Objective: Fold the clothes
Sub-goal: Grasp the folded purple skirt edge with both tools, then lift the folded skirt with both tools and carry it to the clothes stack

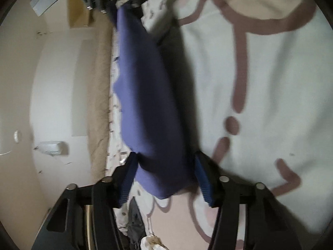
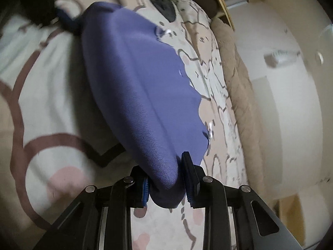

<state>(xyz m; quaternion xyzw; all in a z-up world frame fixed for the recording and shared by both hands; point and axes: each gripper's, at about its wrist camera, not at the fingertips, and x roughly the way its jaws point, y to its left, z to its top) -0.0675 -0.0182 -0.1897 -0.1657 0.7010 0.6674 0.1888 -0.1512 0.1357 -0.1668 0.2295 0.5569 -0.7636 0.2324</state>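
Fabric is filling both views: you are holding one purple garment [image 1: 145, 95] stretched between your two grippers above a bedspread [image 1: 270, 83] printed with brown outlines and pink patches. Starting on the left, your left gripper [image 1: 165, 179] is clamping one bunched end of the garment, its blue ribbed pads [image 1: 203, 179] pressing the cloth from both sides. From there the garment is running away from the camera as a long fold, hanging clear of the bedspread and throwing a dark shadow on it. Moving to the right, your right gripper [image 2: 166, 184] is pinching the other end, the jaws drawn close on a thick roll of cloth. In that view the garment is reaching up toward the far gripper. Beyond it, a tan quilted blanket [image 2: 245, 95] is lying along the bed's edge, beside a pale wall [image 2: 291, 114].
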